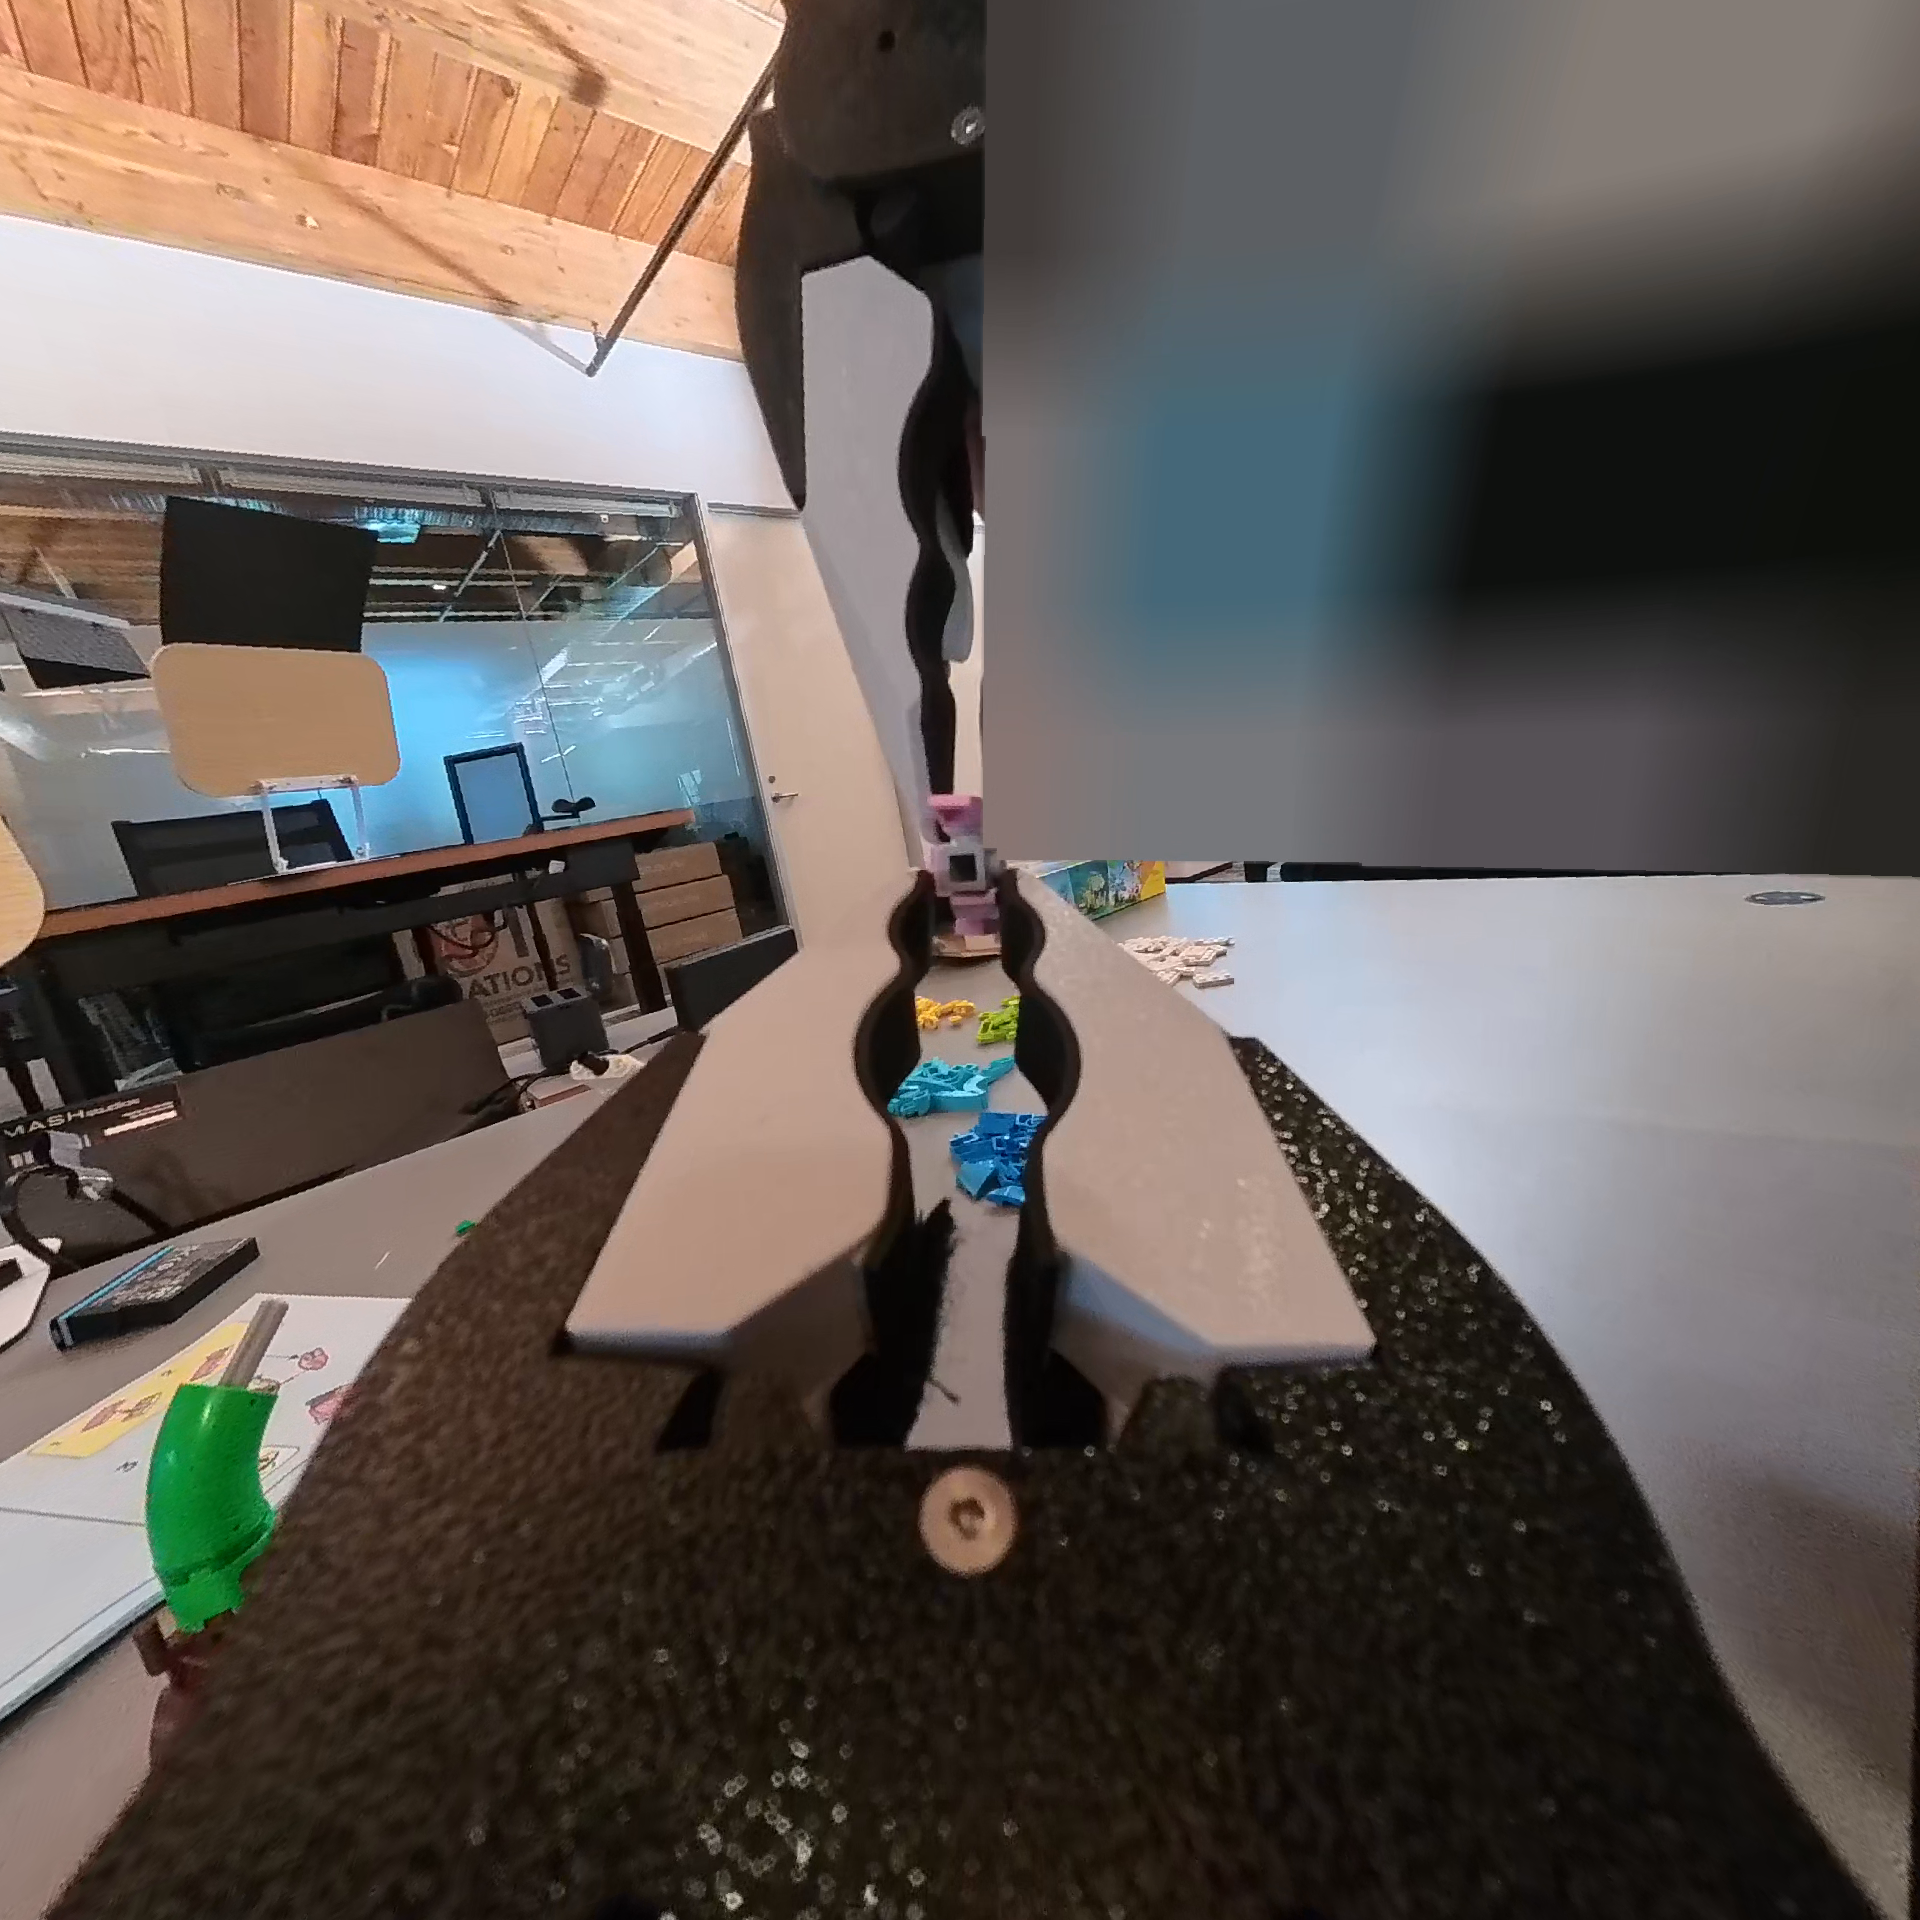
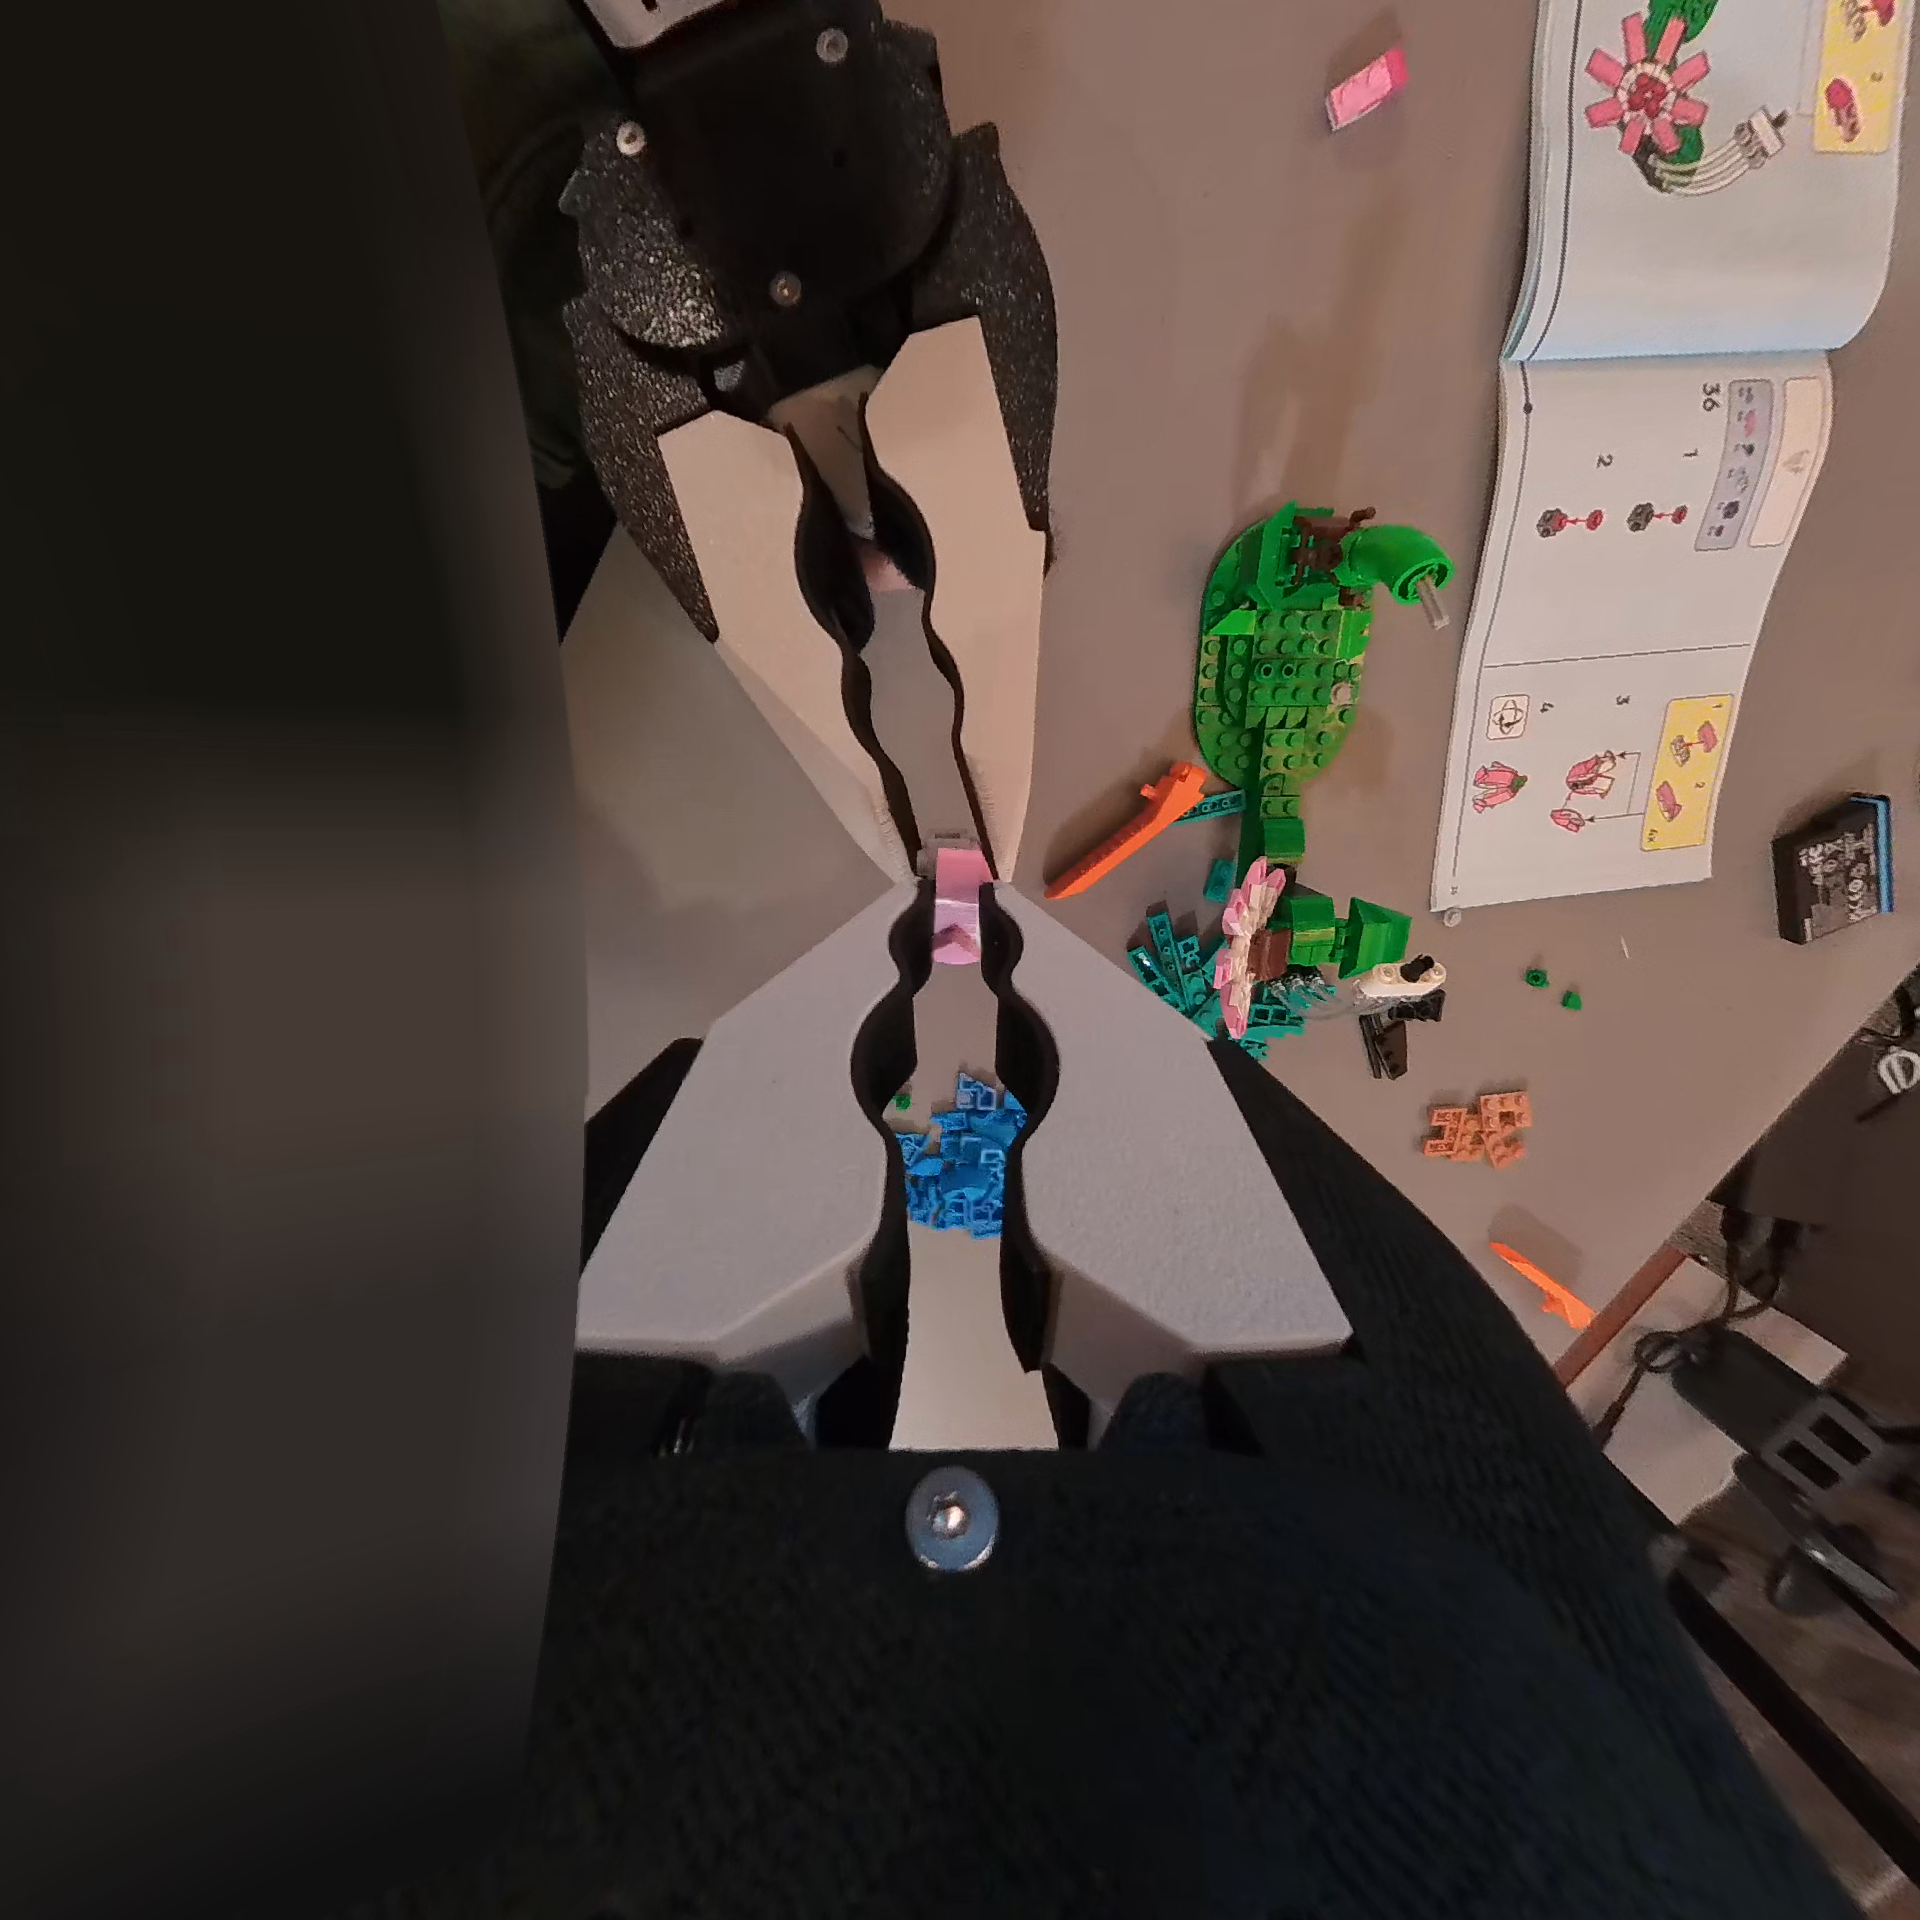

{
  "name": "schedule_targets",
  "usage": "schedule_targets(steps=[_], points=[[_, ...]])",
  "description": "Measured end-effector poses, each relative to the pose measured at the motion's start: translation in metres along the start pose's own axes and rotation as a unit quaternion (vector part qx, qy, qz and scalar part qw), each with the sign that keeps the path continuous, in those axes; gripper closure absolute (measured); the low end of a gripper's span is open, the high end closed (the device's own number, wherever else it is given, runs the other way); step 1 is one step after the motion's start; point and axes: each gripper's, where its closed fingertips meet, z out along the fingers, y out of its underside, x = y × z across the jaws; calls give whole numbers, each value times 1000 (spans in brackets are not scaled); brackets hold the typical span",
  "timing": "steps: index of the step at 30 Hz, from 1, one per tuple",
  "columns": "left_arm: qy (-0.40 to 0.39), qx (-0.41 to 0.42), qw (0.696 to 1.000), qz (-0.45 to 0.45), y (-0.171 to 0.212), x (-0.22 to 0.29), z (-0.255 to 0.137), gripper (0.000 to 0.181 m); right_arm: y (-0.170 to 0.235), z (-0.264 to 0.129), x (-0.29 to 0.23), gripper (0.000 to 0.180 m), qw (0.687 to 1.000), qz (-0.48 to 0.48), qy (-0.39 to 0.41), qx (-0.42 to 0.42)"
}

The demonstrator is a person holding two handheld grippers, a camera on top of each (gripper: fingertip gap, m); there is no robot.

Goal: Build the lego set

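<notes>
Your left gripper (image 1: pixel 961 894) and right gripper (image 2: pixel 954 914) both pinched the small pink-and-grey lego piece (image 2: pixel 956 920) tip to tip, jaws nearly closed, at frame centre above the grey table (image 2: pixel 1143 312).

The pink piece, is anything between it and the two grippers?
No. The left gripper and the right gripper both pinch the small pink piece at their tips, meeting tip to tip. Nothing visible sits between either one and it. The blue bricks lie below on the table.
</notes>
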Motion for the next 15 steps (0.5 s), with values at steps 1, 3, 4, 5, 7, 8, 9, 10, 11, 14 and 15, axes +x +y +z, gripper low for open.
schedule_targets(steps=[1,3,4,5,7,8,9,10,11,14,15], points=[[0,0,1000,1,0,0,0,171,1,0,0,173,1000,-2,-1,-2],[-2,0,1000,2,0,0,0,171,2,0,-1,173,1000,-4,-3,-8],[-3,0,1000,2,0,0,0,171,4,0,0,173,1000,-6,-1,-11],[-4,-1,1000,2,0,-1,0,171,5,0,0,173,1000,-7,1,-15],[-11,-7,1000,8,2,-2,0,171,7,0,3,173,1000,-9,11,-21],[-14,-9,1000,10,2,-3,0,171,8,0,5,173,1000,-11,16,-25],[-24,-9,1000,12,2,-5,0,171,11,-1,7,173,999,-9,20,-29],[-46,-14,999,15,2,-12,-2,171,14,-2,10,173,999,-6,27,-33],[-71,-13,997,19,2,-20,-5,170,20,-2,13,174,999,0,35,-38],[-122,1,992,14,-4,-38,-17,171,38,13,3,174,999,35,6,-31],[-126,3,992,11,-4,-41,-18,171,46,26,-5,174,998,46,-11,-29]])
